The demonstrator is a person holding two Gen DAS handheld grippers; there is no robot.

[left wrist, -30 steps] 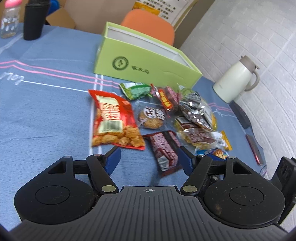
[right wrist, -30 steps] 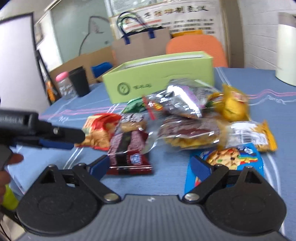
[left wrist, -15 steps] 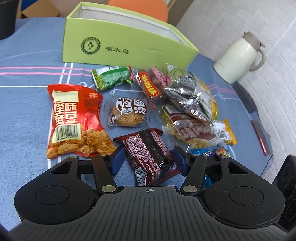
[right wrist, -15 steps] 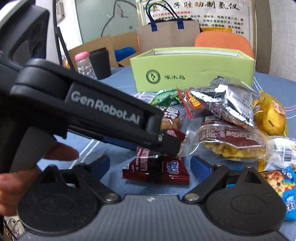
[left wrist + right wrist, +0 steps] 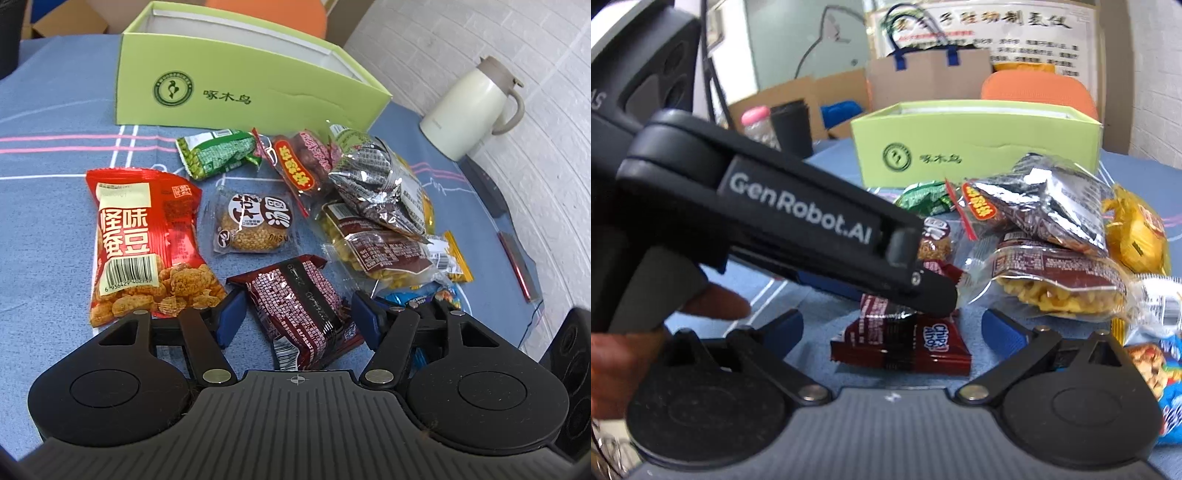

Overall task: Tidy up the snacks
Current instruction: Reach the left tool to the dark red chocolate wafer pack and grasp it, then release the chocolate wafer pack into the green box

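1. Left wrist view: the left gripper (image 5: 297, 319) straddles the dark red cookie pack (image 5: 301, 308) lying flat on the table (image 5: 44, 206). Its jaws have just been opening a bit, and the blue pads sit either side of the pack with a sliver of gap, so not squeezing it.
2. Only this view shows the big red bag (image 5: 138, 243) off to the left, the round cracker pack (image 5: 255, 223) above the cookie pack, and the white jug (image 5: 469, 110) by the brick wall on the right.
3. Right wrist view: the right gripper (image 5: 892, 330) has just been opening and stands wide. The same cookie pack (image 5: 905, 349) lies between its fingers, but nothing's pressing on it.
4. The left gripper's black body (image 5: 783, 229) cuts across from the left, tip down at the pack, with a hand (image 5: 624, 354) on its handle at the edge.
5. Only here: the yellow bag (image 5: 1137, 232) on the far right, a pink-capped bottle (image 5: 757, 125), a black cup (image 5: 792, 127) and a paper bag (image 5: 927, 79) behind the table.
6. Both views show the open green box (image 5: 240, 92) behind the snack pile, with the foil bag (image 5: 376, 184) heaped on the clear corn bag (image 5: 384, 254).
7. The table wears a blue cloth with pink and white stripes. An orange chair (image 5: 1038, 88) stands behind the box.
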